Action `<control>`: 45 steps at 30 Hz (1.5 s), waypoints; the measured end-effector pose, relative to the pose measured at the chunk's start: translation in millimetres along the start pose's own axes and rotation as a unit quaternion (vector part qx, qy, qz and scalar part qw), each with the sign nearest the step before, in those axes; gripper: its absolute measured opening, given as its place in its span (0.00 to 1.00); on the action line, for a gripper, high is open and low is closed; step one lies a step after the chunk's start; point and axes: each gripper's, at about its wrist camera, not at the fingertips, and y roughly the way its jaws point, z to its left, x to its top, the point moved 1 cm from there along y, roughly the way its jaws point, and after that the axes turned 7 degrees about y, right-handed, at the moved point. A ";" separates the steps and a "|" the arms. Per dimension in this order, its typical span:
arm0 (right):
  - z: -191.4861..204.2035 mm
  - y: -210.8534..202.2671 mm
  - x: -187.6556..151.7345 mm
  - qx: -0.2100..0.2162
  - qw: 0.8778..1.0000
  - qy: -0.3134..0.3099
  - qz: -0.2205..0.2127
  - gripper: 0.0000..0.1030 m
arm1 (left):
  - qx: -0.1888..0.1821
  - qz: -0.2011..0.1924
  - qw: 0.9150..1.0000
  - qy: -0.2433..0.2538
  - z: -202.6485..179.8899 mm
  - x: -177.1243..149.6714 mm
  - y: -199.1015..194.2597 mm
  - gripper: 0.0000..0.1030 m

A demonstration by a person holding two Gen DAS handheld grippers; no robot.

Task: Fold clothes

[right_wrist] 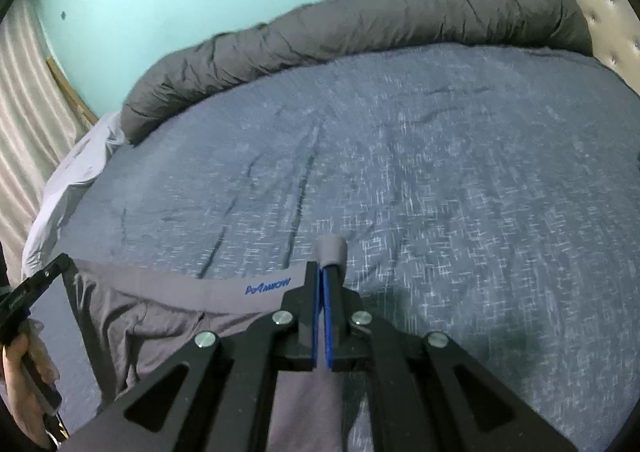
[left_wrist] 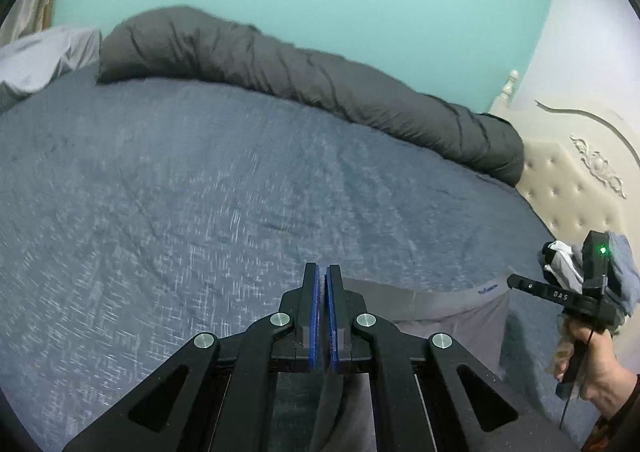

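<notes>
From the left wrist view, the left gripper [left_wrist: 322, 272] has its blue-padded jaws clenched on one end of the waistband of a pair of grey underwear [left_wrist: 452, 312]. The band runs level to the right toward the right gripper [left_wrist: 514, 281], which a hand [left_wrist: 596, 368] holds near the picture's right edge. The garment hangs stretched between the two tools just above the blue bedsheet [left_wrist: 200, 192]. A small heap of other clothes [left_wrist: 568, 260] shows behind the right tool, so more folding appears to be waiting. A rolled grey duvet [left_wrist: 304, 68] lines the far side of the bed.

From the right wrist view, the right gripper [right_wrist: 323, 272] is clamped on the other end of the waistband, a short loop of grey elastic poking out past its fingertips. The underwear [right_wrist: 160, 316] spreads out to the left, printed band uppermost, its body sagging below. The left gripper [right_wrist: 56, 266] pinches the far corner.

As a judgement, the task is at an early stage: this piece is picked up and spread but no crease is made yet. It still needs laying flat and folding.
</notes>
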 end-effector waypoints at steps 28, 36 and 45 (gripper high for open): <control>-48.8 -44.0 -138.2 0.047 0.990 0.108 0.074 0.52 | 0.034 0.110 0.993 -0.035 22.6 -93.5 -17.2 0.35; -40.6 -34.2 -151.1 0.019 0.991 0.095 0.094 0.20 | 0.036 0.128 0.990 -0.046 24.6 -125.0 -43.1 0.35; -47.9 -69.3 -145.4 -0.002 0.996 0.075 0.055 0.02 | 0.034 0.133 0.989 -0.057 34.8 -133.9 -47.3 0.35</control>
